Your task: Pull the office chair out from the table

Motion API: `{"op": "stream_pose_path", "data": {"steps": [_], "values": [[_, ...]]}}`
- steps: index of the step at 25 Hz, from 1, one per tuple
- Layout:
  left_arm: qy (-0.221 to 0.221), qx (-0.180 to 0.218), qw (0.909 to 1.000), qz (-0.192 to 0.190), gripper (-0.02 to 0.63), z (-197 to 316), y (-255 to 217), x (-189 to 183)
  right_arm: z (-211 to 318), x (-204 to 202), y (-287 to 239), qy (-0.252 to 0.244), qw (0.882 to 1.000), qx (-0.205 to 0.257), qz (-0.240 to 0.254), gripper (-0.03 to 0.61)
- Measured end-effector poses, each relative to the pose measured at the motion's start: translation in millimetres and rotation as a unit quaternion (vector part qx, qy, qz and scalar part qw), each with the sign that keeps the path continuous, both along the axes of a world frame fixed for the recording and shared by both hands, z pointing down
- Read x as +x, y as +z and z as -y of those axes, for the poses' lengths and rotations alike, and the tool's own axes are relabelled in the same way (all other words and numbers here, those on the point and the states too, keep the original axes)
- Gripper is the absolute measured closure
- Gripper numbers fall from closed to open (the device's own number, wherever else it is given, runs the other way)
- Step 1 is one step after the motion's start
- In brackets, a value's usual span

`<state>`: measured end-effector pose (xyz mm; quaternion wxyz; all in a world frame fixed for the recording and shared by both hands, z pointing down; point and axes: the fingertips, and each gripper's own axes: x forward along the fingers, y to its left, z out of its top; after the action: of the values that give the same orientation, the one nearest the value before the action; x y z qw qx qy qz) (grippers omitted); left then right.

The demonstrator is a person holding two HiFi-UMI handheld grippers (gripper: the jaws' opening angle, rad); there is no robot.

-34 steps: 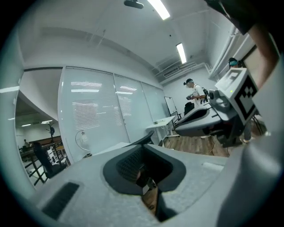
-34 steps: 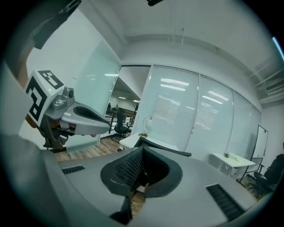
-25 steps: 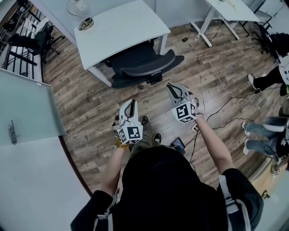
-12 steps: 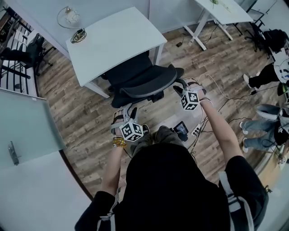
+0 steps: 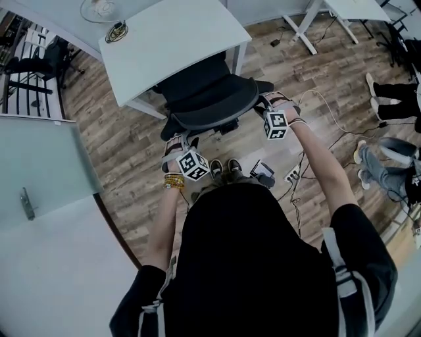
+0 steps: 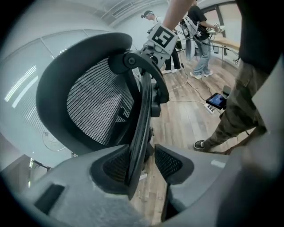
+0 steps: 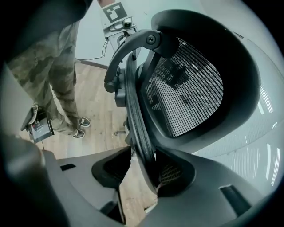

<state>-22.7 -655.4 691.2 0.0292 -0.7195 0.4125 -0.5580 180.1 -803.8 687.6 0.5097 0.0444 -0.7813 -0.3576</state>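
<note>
A black mesh office chair [image 5: 210, 99] stands tucked under the white table [image 5: 171, 43], its curved backrest towards me. My left gripper [image 5: 176, 142] is at the backrest's left end and my right gripper [image 5: 264, 105] at its right end. In the left gripper view the jaws [image 6: 144, 166] are opening and straddle the backrest's rim [image 6: 140, 115], which lies near the left pad with a gap on the other side. In the right gripper view the jaws [image 7: 142, 173] are opening too, and the rim [image 7: 137, 128] runs between them close to the right pad.
A tablet [image 5: 262, 171], a power strip [image 5: 291, 174] and cables lie on the wood floor by my feet. Other people's legs [image 5: 388, 158] are at the right. A glass partition [image 5: 39, 158] stands at the left, a second table [image 5: 348, 10] at the back right.
Both grippers have moved forward and down from in front of me to the two ends of the chair's backrest. Their jaws have gone from shut to open around its rim.
</note>
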Motion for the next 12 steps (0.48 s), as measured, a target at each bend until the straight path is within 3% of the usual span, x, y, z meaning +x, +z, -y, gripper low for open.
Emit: {"op": "stream_pose_path", "data": {"steps": [5, 7, 12], "values": [[-0.046, 0.001, 0.9989, -0.006, 0.462, 12, 12, -1, 5, -3, 12, -0.034, 0.999, -0.014, -0.013, 0.446], [-0.047, -0.005, 0.9989, -0.003, 0.463, 14, 12, -1, 5, -3, 13, -0.032, 0.999, -0.033, -0.012, 0.443], [-0.046, -0.008, 0.9989, 0.002, 0.464, 11, 15, -2, 2, -4, 16, -0.022, 0.999, -0.027, -0.007, 0.445]]}}
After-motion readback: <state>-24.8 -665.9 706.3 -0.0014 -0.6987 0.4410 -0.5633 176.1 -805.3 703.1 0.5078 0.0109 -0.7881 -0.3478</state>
